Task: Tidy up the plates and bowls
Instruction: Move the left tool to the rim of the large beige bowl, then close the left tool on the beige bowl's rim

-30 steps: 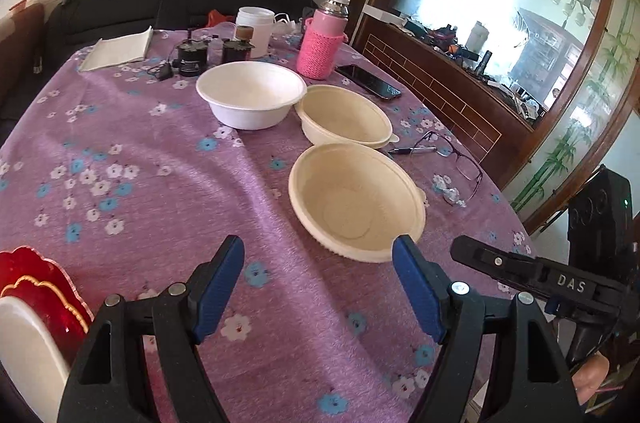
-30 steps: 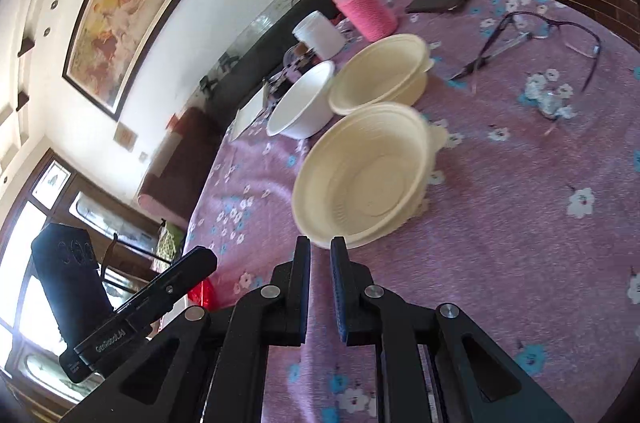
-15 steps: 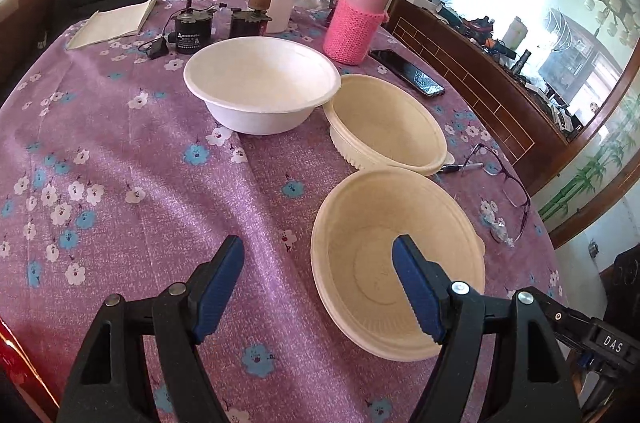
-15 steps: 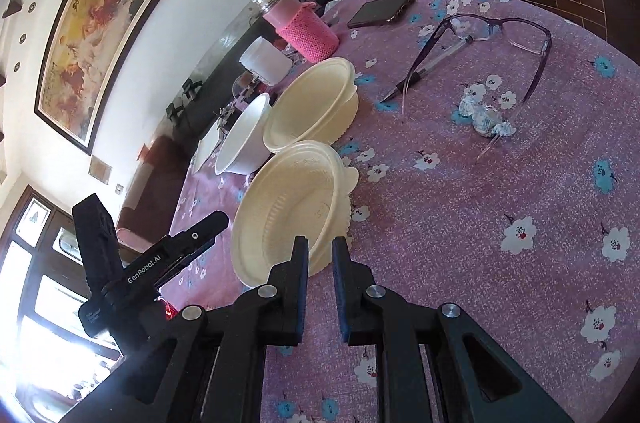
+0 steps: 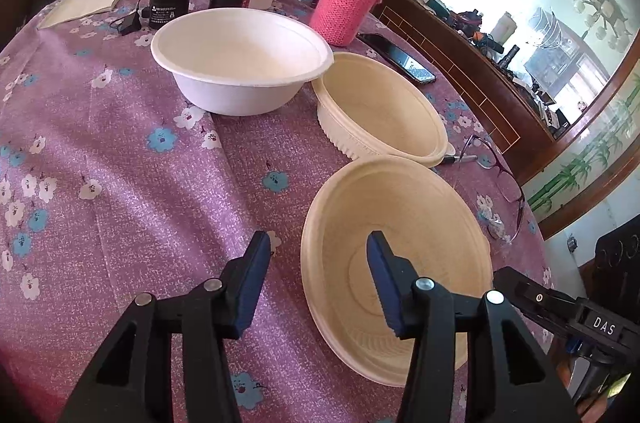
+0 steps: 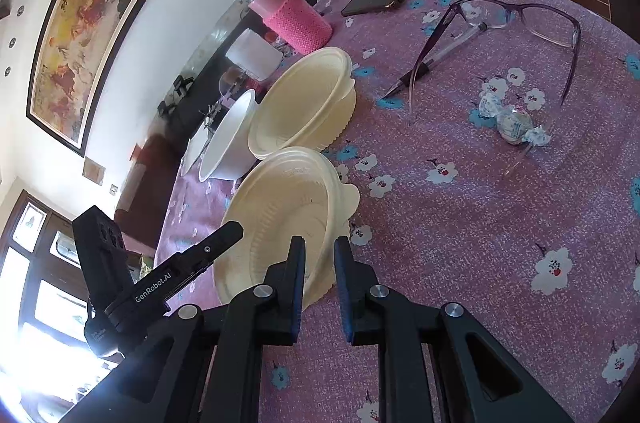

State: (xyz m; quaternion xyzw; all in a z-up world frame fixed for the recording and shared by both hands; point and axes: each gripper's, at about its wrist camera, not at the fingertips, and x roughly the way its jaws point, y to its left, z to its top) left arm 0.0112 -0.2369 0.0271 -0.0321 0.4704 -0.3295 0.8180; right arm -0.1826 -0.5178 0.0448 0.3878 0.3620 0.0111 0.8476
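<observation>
While the left wrist view has the left gripper (image 5: 318, 255) straddling the near rim of the nearest cream bowl (image 5: 396, 255) at lower right of the worktop (image 5: 120, 151) — jaws just closing, pads not yet pressing — it should seat deeper before pinching. In the right wrist view, the right gripper (image 6: 318, 253) sits low centre, its narrow gap just widening around the same bowl's rim — best clamped only once the wall sits between the pads.

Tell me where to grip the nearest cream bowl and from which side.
Grip the nearest cream bowl by its thin rim, one finger inside, one outside, from the near left edge. The left gripper, whose jaws have just been closing, already straddles that edge. The far side crowds the second cream bowl.
</observation>
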